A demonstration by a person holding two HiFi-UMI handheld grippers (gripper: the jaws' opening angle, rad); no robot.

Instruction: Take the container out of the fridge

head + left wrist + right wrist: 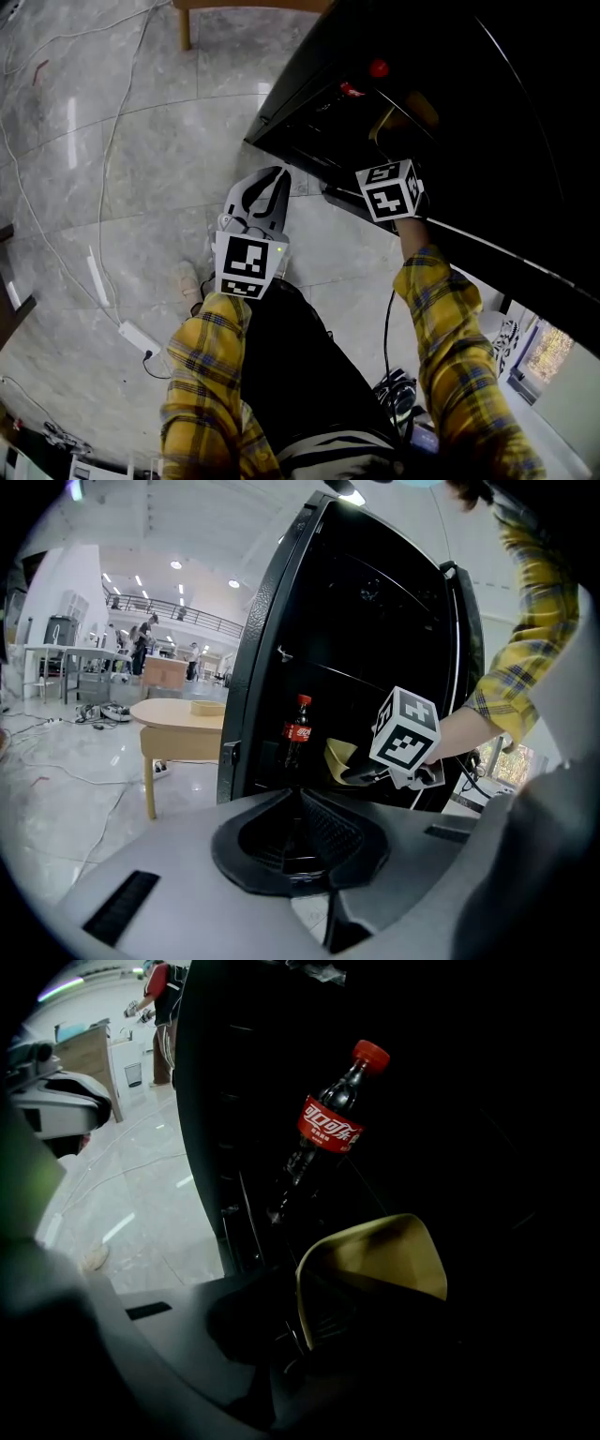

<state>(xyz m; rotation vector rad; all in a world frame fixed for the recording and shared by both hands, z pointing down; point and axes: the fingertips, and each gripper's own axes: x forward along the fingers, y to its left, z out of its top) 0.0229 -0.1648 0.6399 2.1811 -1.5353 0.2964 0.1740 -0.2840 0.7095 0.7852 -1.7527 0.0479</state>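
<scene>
Progress: yellow container [384, 1255] grasped but not yet out of the fridge [375, 621]; the lift-out appears to remain.
Right gripper [291, 1335]: jaws nearly together, pinching the container's rim.
Left gripper [302, 803]: jaws closed, empty, outside the fridge.
Container: nothing visible inside it.
Fridge: cola bottle [328, 1133] beside the container.

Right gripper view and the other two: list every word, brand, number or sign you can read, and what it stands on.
"可口可乐": white characters on the red label of the cola bottle, right gripper view.
Left gripper view: the same label is too small to read.
Marker cubes: black-and-white square patterns only, no words.
</scene>
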